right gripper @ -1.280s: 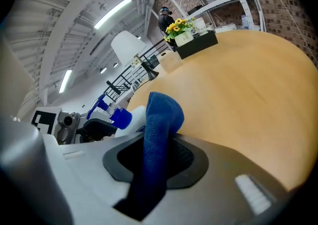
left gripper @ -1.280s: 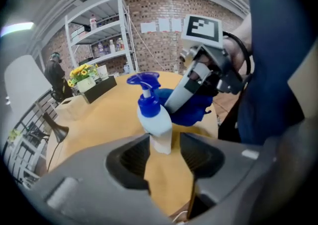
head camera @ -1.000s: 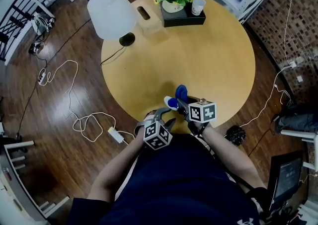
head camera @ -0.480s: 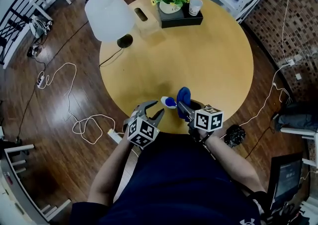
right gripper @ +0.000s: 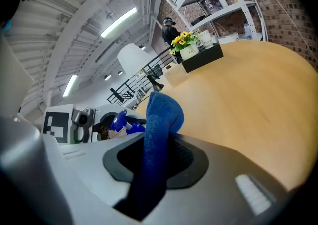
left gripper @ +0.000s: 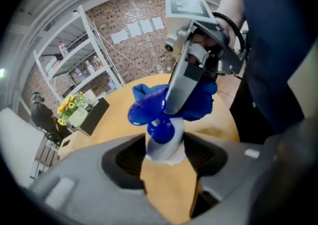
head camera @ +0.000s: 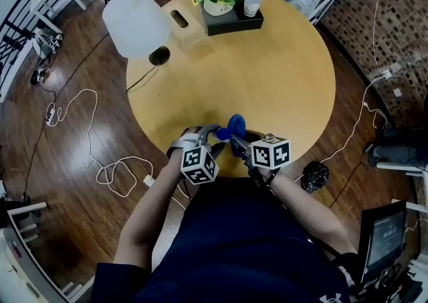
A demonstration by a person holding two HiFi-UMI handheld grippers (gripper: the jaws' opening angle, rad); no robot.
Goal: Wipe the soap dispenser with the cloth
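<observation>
The left gripper (left gripper: 167, 139) swings back in from the dispenser's 8 o'clock, where it sat half a second ago with the bottle standing alone. Its jaws have just been opening wide, and now they straddle the soap dispenser (left gripper: 159, 149), the white body right between the pads. They look a touch wider than the bottle, so I read this as bracketing, not yet a squeeze.

The right gripper (right gripper: 158, 144) stays clamped on the blue cloth (right gripper: 161, 112), a thick fold pinched between its jaws. It brings the cloth over from the bottle's 3 o'clock onto the blue pump (left gripper: 147, 110).

The dispenser is at the 6 o'clock edge of the round tabletop (head camera: 267, 74), just in front of the person. For the task, this looks like a fresh hold being set up, so the bottle is steadied while the cloth works the top.

Now the hard parts. In the head view the dispenser is nearly buried under cloth and grippers, with only a blue sliver showing. The left jaws cut off its base, so I can't tell whether it is standing or lifted. Whether the pads touch the bottle's sides isn't clear either. The right gripper view catches only the pump's tip behind its jaw.
</observation>
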